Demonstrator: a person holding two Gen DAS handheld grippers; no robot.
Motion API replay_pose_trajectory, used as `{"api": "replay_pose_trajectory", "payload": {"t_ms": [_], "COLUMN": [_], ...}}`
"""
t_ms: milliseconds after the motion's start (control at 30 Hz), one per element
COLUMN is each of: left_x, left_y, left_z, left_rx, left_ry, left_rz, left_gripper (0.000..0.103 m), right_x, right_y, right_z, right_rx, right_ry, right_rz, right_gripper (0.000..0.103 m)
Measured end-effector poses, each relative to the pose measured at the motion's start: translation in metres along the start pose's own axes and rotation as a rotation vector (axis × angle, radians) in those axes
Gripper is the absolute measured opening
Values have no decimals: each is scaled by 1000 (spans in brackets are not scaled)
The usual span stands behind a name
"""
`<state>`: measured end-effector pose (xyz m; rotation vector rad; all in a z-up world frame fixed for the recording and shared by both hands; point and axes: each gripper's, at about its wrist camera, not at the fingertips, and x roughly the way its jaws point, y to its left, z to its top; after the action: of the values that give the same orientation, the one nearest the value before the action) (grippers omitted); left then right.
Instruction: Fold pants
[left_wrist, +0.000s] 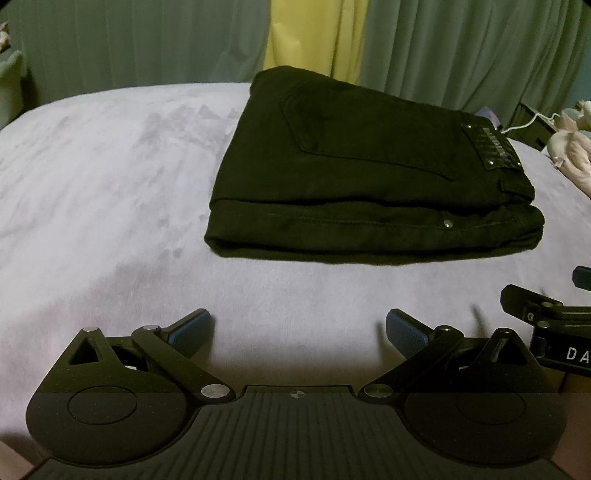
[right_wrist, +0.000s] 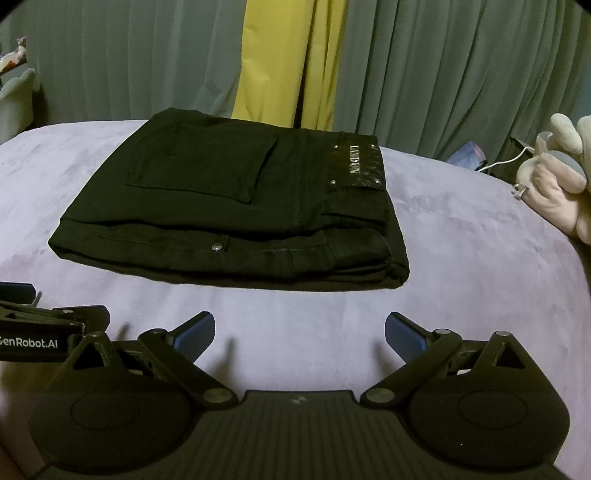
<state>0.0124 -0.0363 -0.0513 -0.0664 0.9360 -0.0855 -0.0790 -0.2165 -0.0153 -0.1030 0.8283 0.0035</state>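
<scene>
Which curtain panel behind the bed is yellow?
The narrow middle panel, directly behind the folded black pants; the wide panels on either side are grey-green.

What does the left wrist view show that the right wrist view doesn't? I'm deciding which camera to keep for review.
Only the left wrist view shows the left gripper head on, open and empty, with the right gripper at its right edge. Only the right wrist view shows the right gripper head on, open and empty, the whole plush toy, and readable "GenRobot.AI" lettering on the other gripper. Both show the folded black pants lying untouched on the lilac blanket, with green and yellow curtains behind.
</scene>
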Motion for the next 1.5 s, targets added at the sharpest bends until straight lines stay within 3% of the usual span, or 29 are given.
{"api": "replay_pose_trajectory", "payload": {"t_ms": [1500], "left_x": [0], "left_y": [0], "left_z": [-2], "left_rx": [-18], "left_ry": [16], "left_rz": [-7], "left_gripper": [103], "right_x": [4], "right_y": [1], "right_z": [-5], "right_rx": [5], "right_ry": [20], "right_rz": [9], "right_gripper": [99]}}
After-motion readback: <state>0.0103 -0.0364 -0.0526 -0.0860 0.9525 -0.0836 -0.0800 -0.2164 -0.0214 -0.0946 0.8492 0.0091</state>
